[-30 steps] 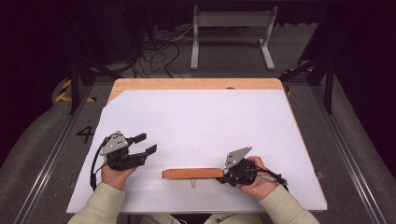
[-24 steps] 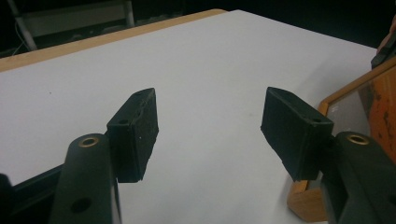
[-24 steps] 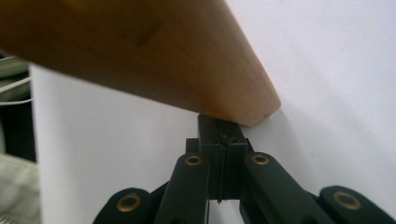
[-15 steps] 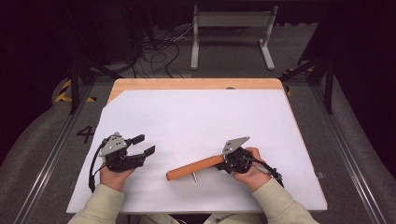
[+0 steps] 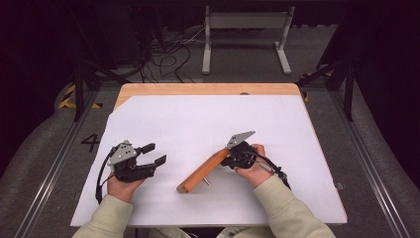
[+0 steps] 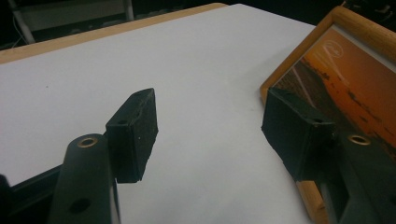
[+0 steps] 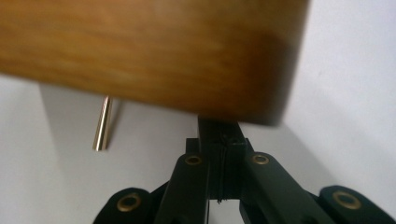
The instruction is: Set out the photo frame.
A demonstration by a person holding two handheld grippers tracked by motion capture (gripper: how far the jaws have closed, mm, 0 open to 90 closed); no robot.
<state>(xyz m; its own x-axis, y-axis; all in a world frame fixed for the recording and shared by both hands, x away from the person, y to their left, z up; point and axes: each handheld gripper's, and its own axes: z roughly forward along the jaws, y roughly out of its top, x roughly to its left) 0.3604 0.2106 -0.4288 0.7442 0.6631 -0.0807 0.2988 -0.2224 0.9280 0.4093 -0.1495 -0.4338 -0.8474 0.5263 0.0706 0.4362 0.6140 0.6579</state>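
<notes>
One end of picture frame (image 5: 204, 170) — swung nearer, right tool (image 5: 236, 153).

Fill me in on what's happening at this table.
A person sits at a wooden table covered by a white sheet, a gripper in each hand. The right gripper is shut on one end of a wooden-framed picture with an orange sunset scene, holding it on edge and angled across the sheet. A thin brass pin sticks out of the frame's back. The left gripper rests beside it, fingers apart and holding nothing.
</notes>
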